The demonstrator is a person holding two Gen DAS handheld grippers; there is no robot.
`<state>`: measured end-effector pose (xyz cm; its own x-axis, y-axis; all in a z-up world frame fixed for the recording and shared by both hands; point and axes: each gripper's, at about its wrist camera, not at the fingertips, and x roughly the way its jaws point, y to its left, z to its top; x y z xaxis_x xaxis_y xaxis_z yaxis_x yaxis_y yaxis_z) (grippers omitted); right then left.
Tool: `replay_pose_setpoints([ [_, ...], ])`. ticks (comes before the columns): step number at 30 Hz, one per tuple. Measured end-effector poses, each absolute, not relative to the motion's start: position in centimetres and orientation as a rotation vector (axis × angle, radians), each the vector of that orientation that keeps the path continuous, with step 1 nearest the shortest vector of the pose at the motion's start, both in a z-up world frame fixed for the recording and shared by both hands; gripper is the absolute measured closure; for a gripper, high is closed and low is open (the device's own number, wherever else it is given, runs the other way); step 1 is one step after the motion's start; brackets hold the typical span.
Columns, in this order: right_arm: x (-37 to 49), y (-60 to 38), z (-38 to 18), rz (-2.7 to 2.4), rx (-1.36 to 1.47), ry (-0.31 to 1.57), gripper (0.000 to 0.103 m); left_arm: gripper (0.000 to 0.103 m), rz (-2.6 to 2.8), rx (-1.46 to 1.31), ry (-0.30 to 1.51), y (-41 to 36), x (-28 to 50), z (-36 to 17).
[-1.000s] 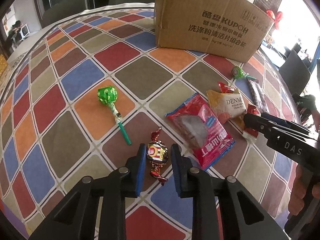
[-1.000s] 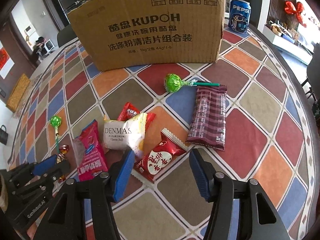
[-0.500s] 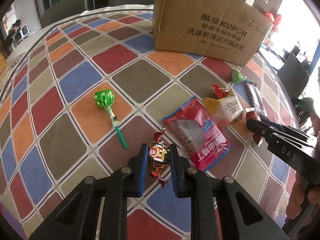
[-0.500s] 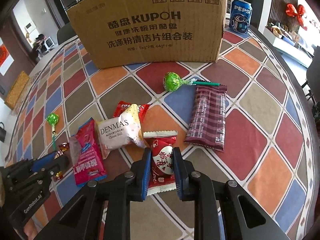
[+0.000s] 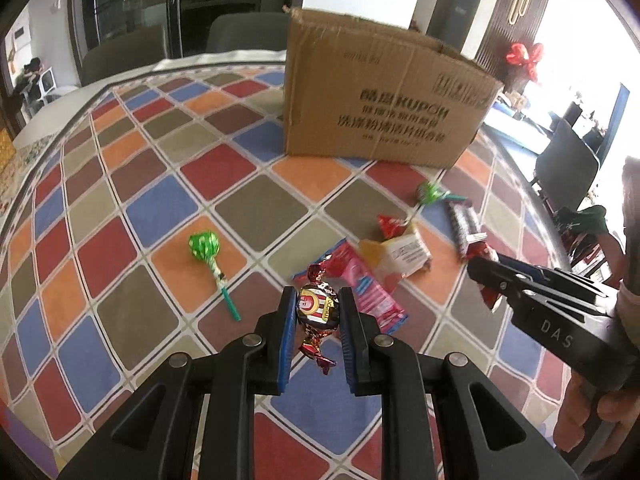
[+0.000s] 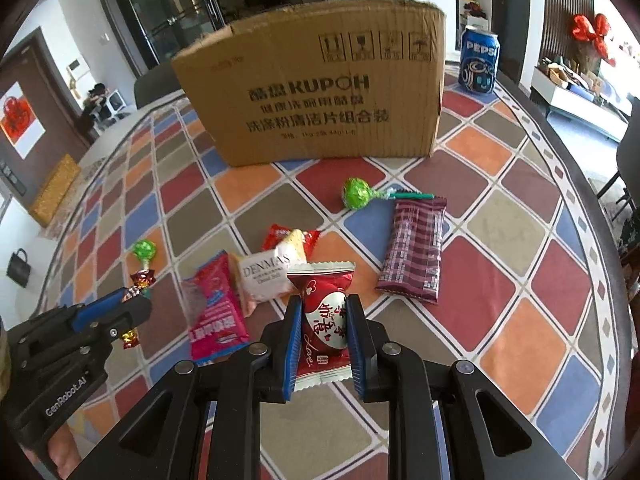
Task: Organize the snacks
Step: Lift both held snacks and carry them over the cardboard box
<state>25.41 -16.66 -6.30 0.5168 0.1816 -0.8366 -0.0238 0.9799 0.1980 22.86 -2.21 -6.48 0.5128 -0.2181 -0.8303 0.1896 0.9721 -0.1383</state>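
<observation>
Holding two snacks clear of the table: our left gripper point(image 5: 318, 314) is clamped on the foil-wrapped candy point(image 5: 318, 308), our right gripper point(image 6: 323, 326) on the red pouch point(image 6: 323, 320). Next, we judge, both go to the cardboard box point(image 6: 316, 96) at twelve o'clock.

A home dining room: a round table point(image 6: 520, 208) under a colourful diamond-patterned cloth, upholstered chairs point(image 5: 120, 56) around it, glass doors point(image 6: 172, 12) behind, and a red bow decoration point(image 6: 592, 34) beside a sunlit sideboard point(image 6: 576, 100).
</observation>
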Motion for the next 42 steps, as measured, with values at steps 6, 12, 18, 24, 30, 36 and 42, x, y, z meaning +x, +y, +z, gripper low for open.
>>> replay_pose_setpoints([
  [6,25.1,-16.7,-4.6,0.144,0.175,0.981,0.081,0.082,-0.258,-0.026,0.953,-2.6,22.7,-4.6],
  [12,25.1,-16.9,-3.0,0.161,0.183,0.939,0.081,0.082,-0.272,-0.014,0.900,-3.3,23.0,-2.5],
  [18,25.6,-17.5,-1.2,0.162,0.183,0.888,0.081,0.082,-0.282,-0.002,0.839,-3.9,23.6,-0.2],
  [24,26.4,-18.0,0.8,0.165,0.179,0.837,0.081,0.082,-0.289,0.008,0.778,-4.4,24.6,2.1],
  [30,27.5,-18.1,2.8,0.171,0.162,0.789,0.081,0.082,-0.291,0.017,0.718,-4.8,25.9,4.5],
  [36,29.0,-18.6,4.9,0.160,0.143,0.733,0.081,0.082,-0.293,0.020,0.688,-5.1,27.7,6.0],
  [42,30.7,-19.0,6.5,0.147,0.126,0.694,0.081,0.082,-0.288,0.040,0.663,-5.6,29.4,7.2],
])
